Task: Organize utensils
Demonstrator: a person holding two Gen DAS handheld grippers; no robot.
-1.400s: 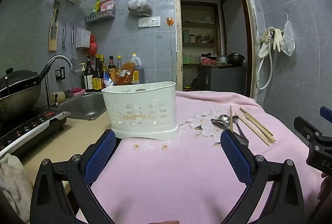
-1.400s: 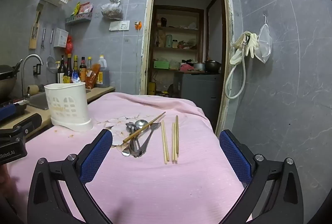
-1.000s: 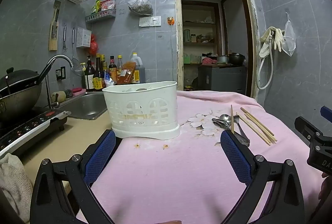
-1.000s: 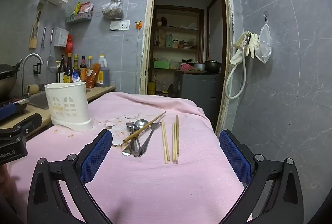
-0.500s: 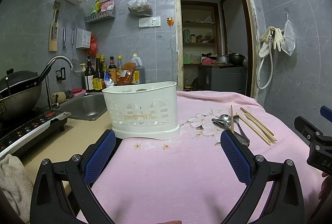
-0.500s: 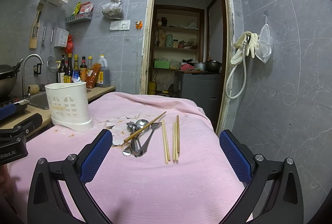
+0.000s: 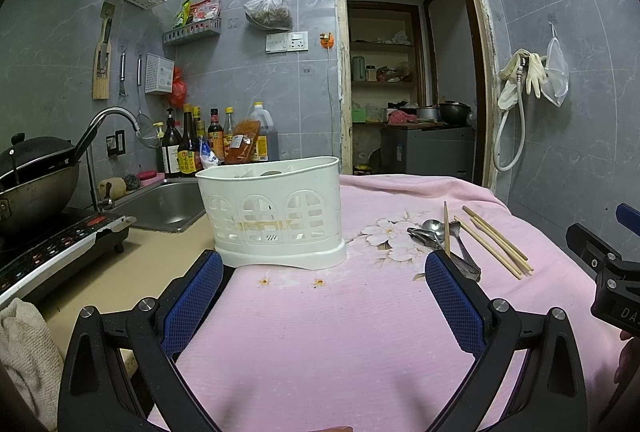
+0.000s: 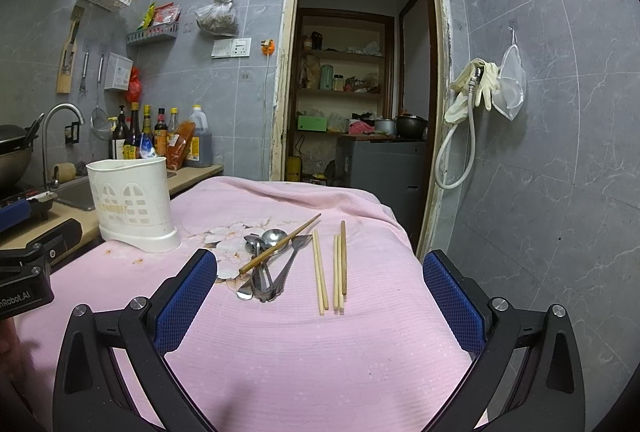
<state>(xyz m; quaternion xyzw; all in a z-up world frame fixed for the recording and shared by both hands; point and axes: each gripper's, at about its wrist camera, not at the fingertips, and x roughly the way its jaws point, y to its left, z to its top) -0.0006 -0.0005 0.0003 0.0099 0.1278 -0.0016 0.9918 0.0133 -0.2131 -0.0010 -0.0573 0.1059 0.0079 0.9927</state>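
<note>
Both claws hang low over a pink cloth (image 8: 304,352), each spread wide with nothing between its blue pads: the left gripper (image 7: 324,296) faces a white plastic holder (image 7: 276,208), and the right gripper (image 8: 320,292) faces the loose cutlery. Just past the right gripper's pads lies a small heap of metal spoons (image 8: 268,260) with one darker chopstick (image 8: 280,244) slanted across them, touching the pile. Beside the heap to the right, apart from it, lie four pale chopsticks (image 8: 334,268) roughly side by side, pointing away from the camera. The holder stands upright at the cloth's left edge, near the spoons but not touching them; nothing lies between it and the cutlery except a flower print and a few small stains. Left of the cloth, a counter carries a steel sink (image 7: 168,206) with a curved tap, a cooktop (image 7: 52,244) with a wok on it, and a row of sauce bottles (image 7: 216,144) against the grey tiled wall. Farther back, an open doorway (image 8: 360,72) shows shelves, and gloves (image 8: 480,84) hang on the right wall.
</note>
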